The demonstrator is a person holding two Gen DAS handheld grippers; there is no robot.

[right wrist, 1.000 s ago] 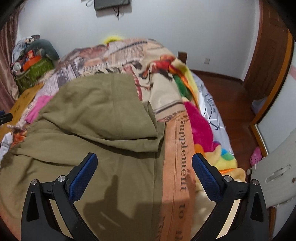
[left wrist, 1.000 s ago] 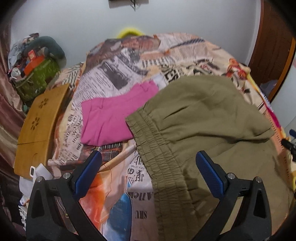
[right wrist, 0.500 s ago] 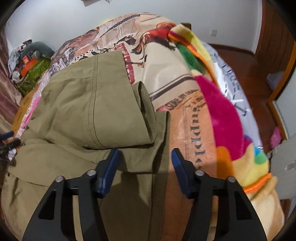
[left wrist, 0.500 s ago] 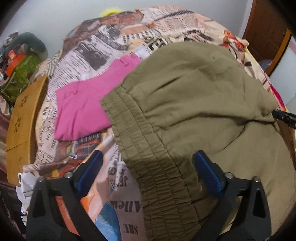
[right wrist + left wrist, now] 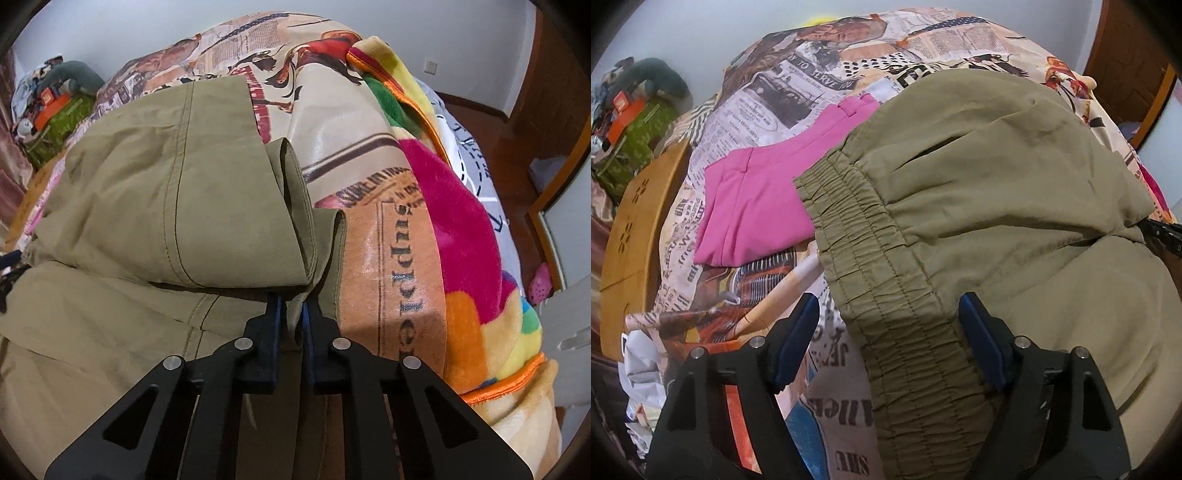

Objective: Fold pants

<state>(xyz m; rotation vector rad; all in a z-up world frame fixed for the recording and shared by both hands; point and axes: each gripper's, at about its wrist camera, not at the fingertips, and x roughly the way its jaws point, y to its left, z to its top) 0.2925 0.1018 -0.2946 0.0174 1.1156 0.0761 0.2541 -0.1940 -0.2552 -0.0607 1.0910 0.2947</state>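
Observation:
Olive-green pants (image 5: 997,192) lie folded over on the bed. In the left wrist view their elastic waistband (image 5: 886,280) runs down between my left gripper's fingers. My left gripper (image 5: 890,339) is open, one blue pad on each side of the waistband. In the right wrist view the pants (image 5: 166,206) show their leg hems (image 5: 295,206) near the middle. My right gripper (image 5: 291,314) is shut on the hem edge of the pants.
A folded pink garment (image 5: 757,199) lies left of the pants on the newspaper-print bedspread (image 5: 798,85). A wooden board (image 5: 631,236) and a pile of bags (image 5: 631,122) are at the left. A bright fleece blanket (image 5: 461,229) covers the bed's right side, beside the wooden floor (image 5: 517,155).
My right gripper moved down to the leg hem and closed on it. My left gripper moved forward over the waistband and narrowed its opening somewhat, still open.

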